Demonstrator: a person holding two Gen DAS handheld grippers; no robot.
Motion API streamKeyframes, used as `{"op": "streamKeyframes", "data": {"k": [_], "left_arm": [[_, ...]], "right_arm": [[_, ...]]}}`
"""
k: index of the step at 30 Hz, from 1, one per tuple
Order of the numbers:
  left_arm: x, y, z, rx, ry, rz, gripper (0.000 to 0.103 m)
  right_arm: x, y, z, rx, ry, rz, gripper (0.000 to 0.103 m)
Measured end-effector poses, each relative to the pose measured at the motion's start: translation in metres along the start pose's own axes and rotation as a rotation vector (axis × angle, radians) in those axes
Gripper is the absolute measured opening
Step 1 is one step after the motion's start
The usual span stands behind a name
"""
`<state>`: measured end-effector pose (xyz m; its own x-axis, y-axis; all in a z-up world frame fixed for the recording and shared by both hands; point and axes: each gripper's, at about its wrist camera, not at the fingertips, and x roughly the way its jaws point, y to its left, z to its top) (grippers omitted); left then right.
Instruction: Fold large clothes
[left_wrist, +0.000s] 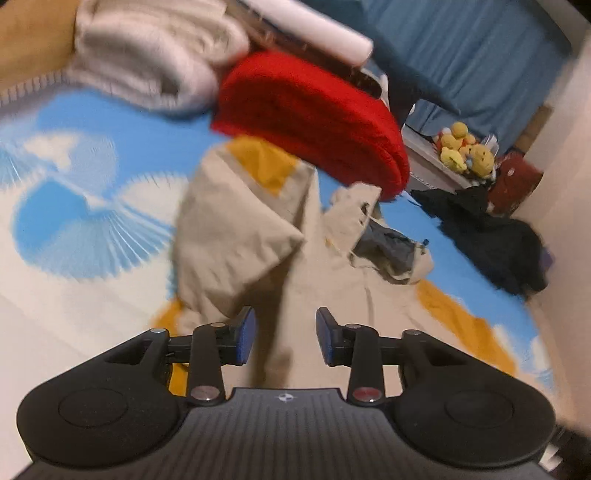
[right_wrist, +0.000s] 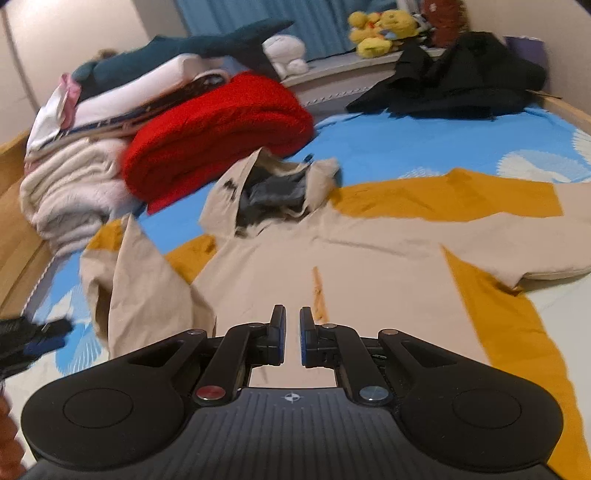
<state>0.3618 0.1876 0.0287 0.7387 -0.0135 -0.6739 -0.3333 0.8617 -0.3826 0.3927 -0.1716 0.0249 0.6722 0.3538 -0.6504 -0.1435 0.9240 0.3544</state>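
Now we hover both grippers, left gripper parted wide and right gripper barely parted, both empty, over the beige hoodie mid-bed, one sleeve folded in, the other sleeve and body unfolded.

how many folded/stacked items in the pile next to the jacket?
At least 4: red blanket in front, cream blanket at its left, white pillow behind, teal plush shark on top. Thin patterned layers between them may hide more.

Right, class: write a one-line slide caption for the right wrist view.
Right claw, slightly open, over a beige hooded jacket spread on the bed.
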Motion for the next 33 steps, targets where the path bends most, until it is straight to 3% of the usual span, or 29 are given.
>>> {"op": "streamKeyframes", "data": {"k": [2,4,5,6,7,8,12,13,14,16,19,25,30,31,32,33], "left_arm": [[0.022,0.002,-0.002,-0.022,0.091,-0.041,0.072],[0.041,0.000,-0.009,0.018,0.122,0.066,0.070],[0.047,-0.001,-0.013,0.054,0.139,0.130,0.061],[0.053,-0.001,-0.016,0.082,0.166,0.149,0.029],[0.057,0.000,-0.018,0.080,0.199,0.114,0.010],[0.058,0.001,-0.017,0.060,0.214,0.046,0.001],[0.040,-0.027,-0.004,0.113,0.145,-0.246,0.001],[0.036,-0.032,-0.001,0.111,0.134,-0.312,0.001],[0.032,-0.037,0.000,0.104,0.125,-0.365,0.001],[0.030,-0.044,-0.001,0.099,0.114,-0.445,0.001],[0.033,-0.053,-0.005,0.104,0.117,-0.503,0.001],[0.035,-0.067,-0.012,0.099,0.118,-0.549,0.001],[0.037,-0.077,-0.005,0.141,0.162,-0.619,0.002],[0.039,-0.078,-0.006,0.146,0.167,-0.624,0.003],[0.040,-0.078,-0.006,0.144,0.166,-0.620,0.007],[0.041,-0.076,-0.005,0.135,0.164,-0.615,0.012]], "right_arm": [[0.006,0.006,-0.004,-0.012,0.019,0.028,0.007],[0.012,0.014,-0.007,-0.033,0.033,0.045,0.007],[0.015,0.018,-0.009,-0.042,0.038,0.055,0.008],[0.018,0.022,-0.010,-0.053,0.047,0.077,0.009],[0.021,0.025,-0.012,-0.063,0.059,0.093,0.017],[0.025,0.028,-0.014,-0.077,0.077,0.115,0.026],[0.030,0.046,-0.019,-0.164,0.092,0.230,0.034],[0.029,0.051,-0.020,-0.194,0.086,0.254,0.041],[0.027,0.056,-0.022,-0.236,0.075,0.282,0.049],[0.023,0.068,-0.027,-0.317,0.047,0.306,0.053],[0.024,0.076,-0.032,-0.384,0.041,0.295,0.055],[0.017,0.085,-0.037,-0.440,0.044,0.337,0.056],[0.021,0.085,-0.043,-0.510,0.008,0.202,0.055],[0.021,0.084,-0.043,-0.511,0.001,0.175,0.052],[0.021,0.081,-0.040,-0.501,-0.019,0.140,0.036],[0.020,0.077,-0.037,-0.478,-0.037,0.124,0.030]]}}
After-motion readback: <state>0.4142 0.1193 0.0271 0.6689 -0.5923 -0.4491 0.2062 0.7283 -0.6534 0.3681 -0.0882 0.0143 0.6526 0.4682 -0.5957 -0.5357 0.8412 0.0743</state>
